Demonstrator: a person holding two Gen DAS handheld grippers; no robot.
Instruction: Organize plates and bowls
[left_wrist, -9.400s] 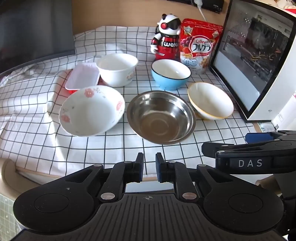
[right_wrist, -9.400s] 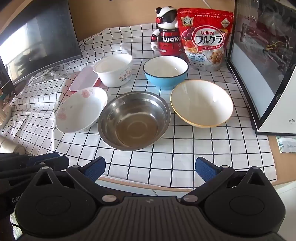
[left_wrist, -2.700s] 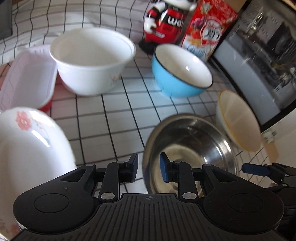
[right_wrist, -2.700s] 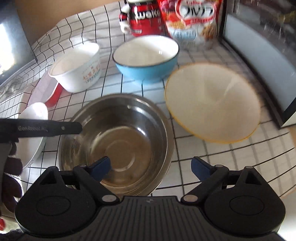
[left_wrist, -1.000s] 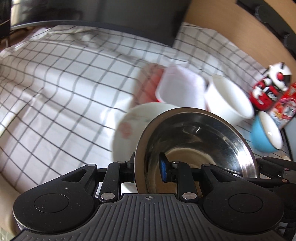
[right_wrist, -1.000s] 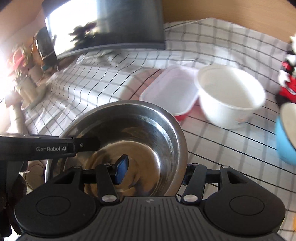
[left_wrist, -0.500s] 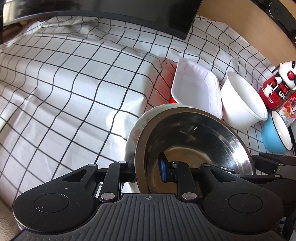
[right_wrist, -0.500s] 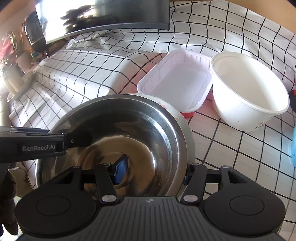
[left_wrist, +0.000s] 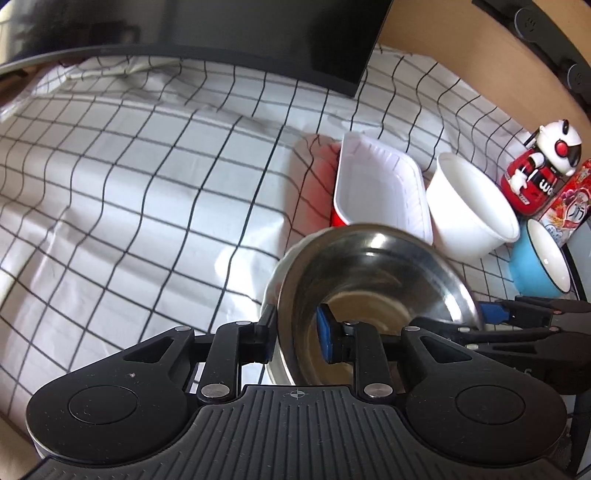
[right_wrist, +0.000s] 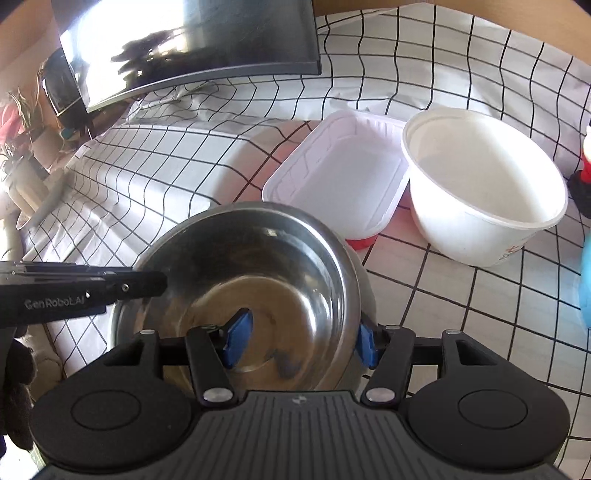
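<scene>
Sitting directly between the two sets of tongs, the steel bowl (right_wrist: 243, 291) is nested in a white bowl (left_wrist: 275, 291), of which only a sliver of rim shows past its left edge in the left wrist view. The left gripper (left_wrist: 295, 332) is clamped on the steel bowl's left rim, one finger outside the wall and one blue pad inside. The right gripper (right_wrist: 299, 341) straddles the opposite wall, one pad inside the basin and one outside at the rim; it looks closed on the steel bowl, though whether the pads press hard I cannot tell. So the bowl lies straight ahead of both, rim up and slightly tilted; being round, it has no long axis to favour, and neither hand is nearer. Beyond the tongs, ahead and to the right, stand a pink-white tray (right_wrist: 340, 177), a white tub (right_wrist: 484, 184) and a blue bowl (left_wrist: 543, 262) on the checked cloth (left_wrist: 147, 184). Any release probably depends on the stack resting level on the cloth.
</scene>
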